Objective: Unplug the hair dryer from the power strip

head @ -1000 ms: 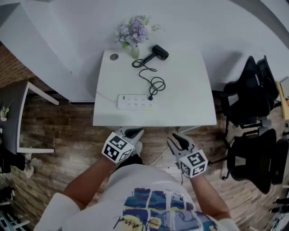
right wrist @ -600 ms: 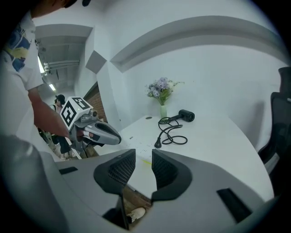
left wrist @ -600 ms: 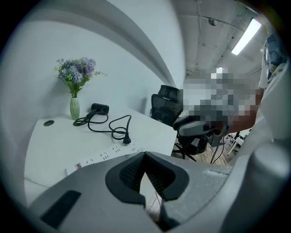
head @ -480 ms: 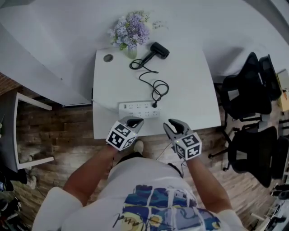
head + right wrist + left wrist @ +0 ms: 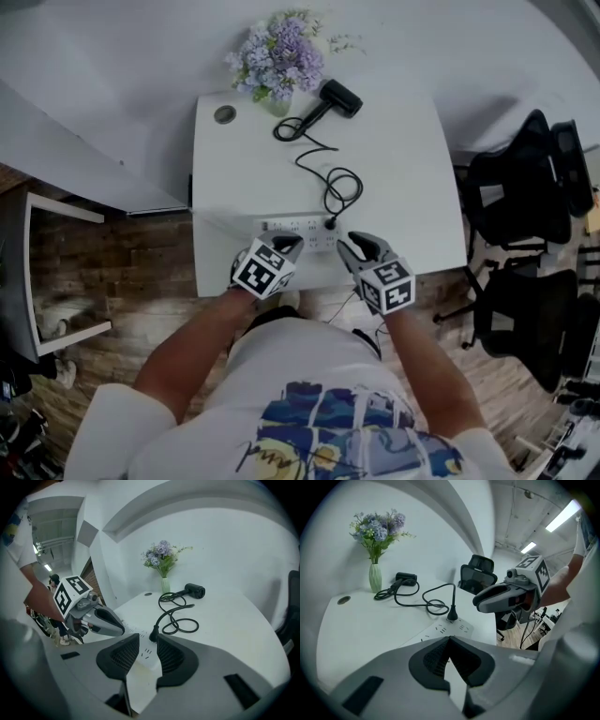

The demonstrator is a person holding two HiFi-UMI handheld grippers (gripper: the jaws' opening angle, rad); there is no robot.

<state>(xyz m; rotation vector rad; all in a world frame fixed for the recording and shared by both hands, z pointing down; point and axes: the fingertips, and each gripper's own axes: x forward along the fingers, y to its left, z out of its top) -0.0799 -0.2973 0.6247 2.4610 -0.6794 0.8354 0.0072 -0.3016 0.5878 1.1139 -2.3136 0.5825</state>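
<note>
The white power strip [image 5: 298, 228] is lying near the front edge of the white tabletop [image 5: 403, 169], with the black plug [image 5: 330, 223] sitting in its right end. The cord [image 5: 343, 184] is looping back to the black hair dryer [image 5: 336, 97], which is resting at the far edge beside a vase of purple flowers [image 5: 278, 61]. The left gripper [image 5: 286, 246] is hovering just in front of the strip, its fingers pressed together on nothing. The right gripper [image 5: 354, 248] is hanging just short of the plug, its fingers opening wide with nothing between them.

White table [image 5: 403, 187] bears hair dryer [image 5: 339, 97], power strip [image 5: 298, 228], vase [image 5: 277, 105] (flowers [image 5: 281, 56]) — cord [image 5: 453, 597] coiled.
</note>
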